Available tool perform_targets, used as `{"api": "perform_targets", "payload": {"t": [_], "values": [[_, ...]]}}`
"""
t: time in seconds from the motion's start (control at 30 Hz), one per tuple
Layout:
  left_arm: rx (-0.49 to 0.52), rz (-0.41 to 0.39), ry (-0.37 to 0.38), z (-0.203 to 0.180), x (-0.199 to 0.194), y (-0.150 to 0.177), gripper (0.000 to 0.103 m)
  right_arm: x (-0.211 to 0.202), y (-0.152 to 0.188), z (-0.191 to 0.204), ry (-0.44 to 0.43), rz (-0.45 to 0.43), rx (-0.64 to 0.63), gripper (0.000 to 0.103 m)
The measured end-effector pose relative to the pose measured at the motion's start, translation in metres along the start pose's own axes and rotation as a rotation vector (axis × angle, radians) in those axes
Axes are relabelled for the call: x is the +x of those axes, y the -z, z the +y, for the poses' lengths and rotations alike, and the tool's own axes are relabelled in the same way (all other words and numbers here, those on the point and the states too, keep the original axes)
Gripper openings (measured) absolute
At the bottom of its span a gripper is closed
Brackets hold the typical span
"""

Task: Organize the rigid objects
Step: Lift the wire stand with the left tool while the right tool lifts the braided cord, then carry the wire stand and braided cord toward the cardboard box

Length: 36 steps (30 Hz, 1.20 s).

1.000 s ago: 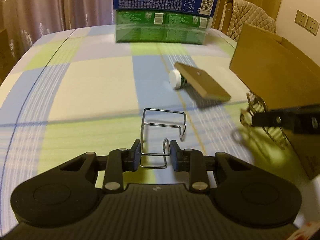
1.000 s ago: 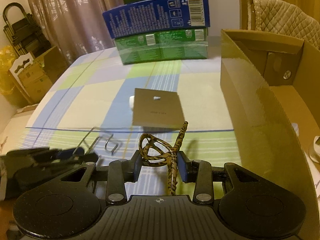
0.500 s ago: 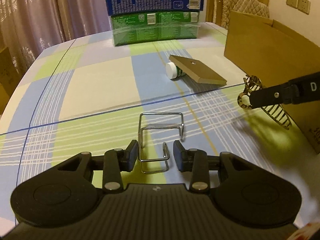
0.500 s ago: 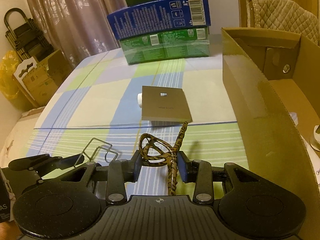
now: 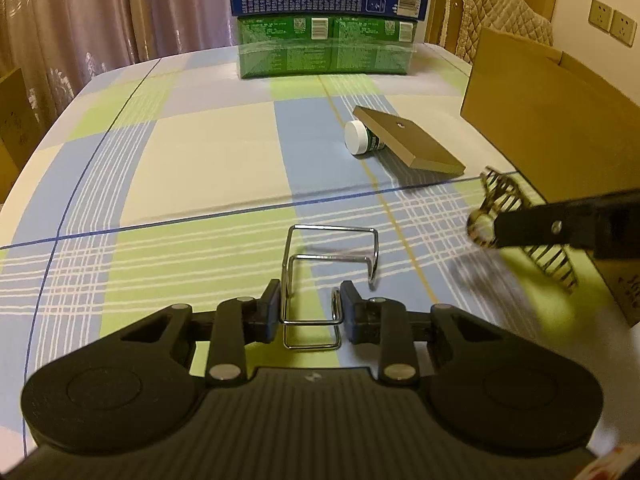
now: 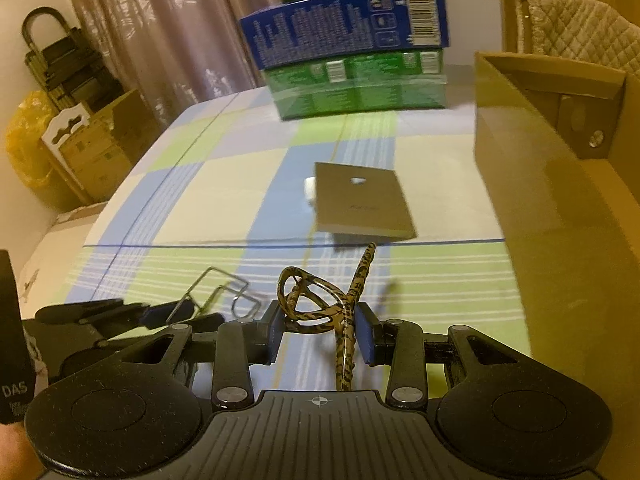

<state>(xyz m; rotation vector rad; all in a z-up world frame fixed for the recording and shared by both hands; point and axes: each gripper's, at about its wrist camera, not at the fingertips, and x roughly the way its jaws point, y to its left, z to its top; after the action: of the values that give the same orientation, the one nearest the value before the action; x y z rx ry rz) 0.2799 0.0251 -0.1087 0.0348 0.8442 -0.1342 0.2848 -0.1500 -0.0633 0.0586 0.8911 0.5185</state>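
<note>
Left wrist view: the left gripper is clamped on the wire rack, which juts toward 12 o'clock above the checked tablecloth. Carry it level so the hooked end clears the cloth. At 1 o'clock a white-capped bottle lies under a flat brown box; the cardboard box stands at 2 o'clock — its near wall is the obstacle.

Right wrist view: the right gripper is closed on a leopard-print hair clip. Lift it over the carton wall at 2 o'clock before letting go — probably the next move. Stacked cartons sit at 12 o'clock.
</note>
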Motion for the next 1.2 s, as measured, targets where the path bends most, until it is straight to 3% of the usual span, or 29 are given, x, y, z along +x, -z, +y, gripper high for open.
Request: {"api": "perform_targets", "payload": {"t": [0.7,1.2], "values": [[-0.113,-0.091,0.005,0.012,-0.032,-0.012,0.026,-0.006,-0.007,0.01,0.001,-0.04,-0.013,0.034],[-0.158,-0.202,-0.001,0.006,-0.093,-0.014,0.026,-0.057,0.002,0.034,0.031,-0.158,-0.035,0.034]]}}
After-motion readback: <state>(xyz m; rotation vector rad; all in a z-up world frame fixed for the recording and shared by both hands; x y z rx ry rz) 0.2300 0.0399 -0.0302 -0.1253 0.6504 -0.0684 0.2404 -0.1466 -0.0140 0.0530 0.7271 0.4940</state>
